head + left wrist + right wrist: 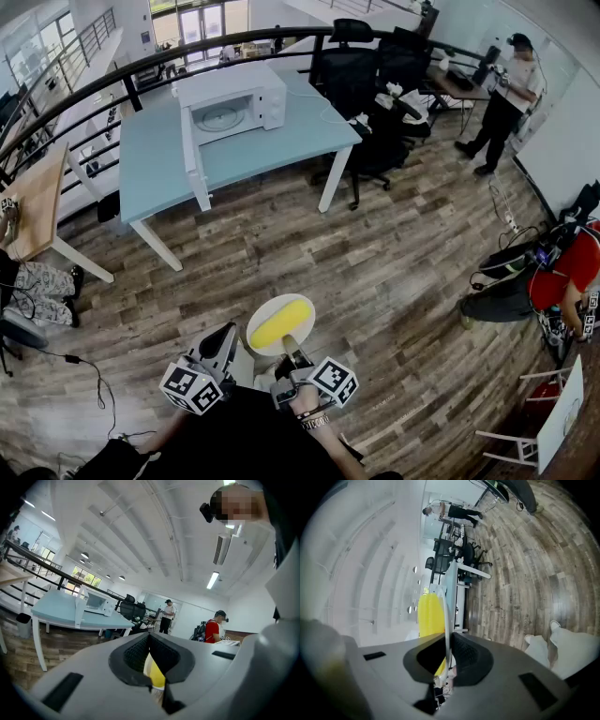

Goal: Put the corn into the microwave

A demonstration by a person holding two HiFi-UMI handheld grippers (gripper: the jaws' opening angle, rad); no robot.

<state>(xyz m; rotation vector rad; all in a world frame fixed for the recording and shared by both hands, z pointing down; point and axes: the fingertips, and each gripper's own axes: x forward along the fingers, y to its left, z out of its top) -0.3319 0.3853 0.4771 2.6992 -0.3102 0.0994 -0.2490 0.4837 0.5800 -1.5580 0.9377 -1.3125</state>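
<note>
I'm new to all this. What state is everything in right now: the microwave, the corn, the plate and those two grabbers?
Microwave: door swung wide open, nothing on its turntable.
Corn: lying on the plate, not yet in the microwave.
Plate: held up over the floor by its rim.
Right gripper: jaws shut on the plate's rim.
Left gripper: jaws together, gripping nothing, beside the plate.

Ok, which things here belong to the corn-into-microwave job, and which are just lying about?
Job: corn on the plate, gripped at its rim by the right gripper; microwave, door open, on the blue table.
Lying about: office chairs; wooden table.
</note>
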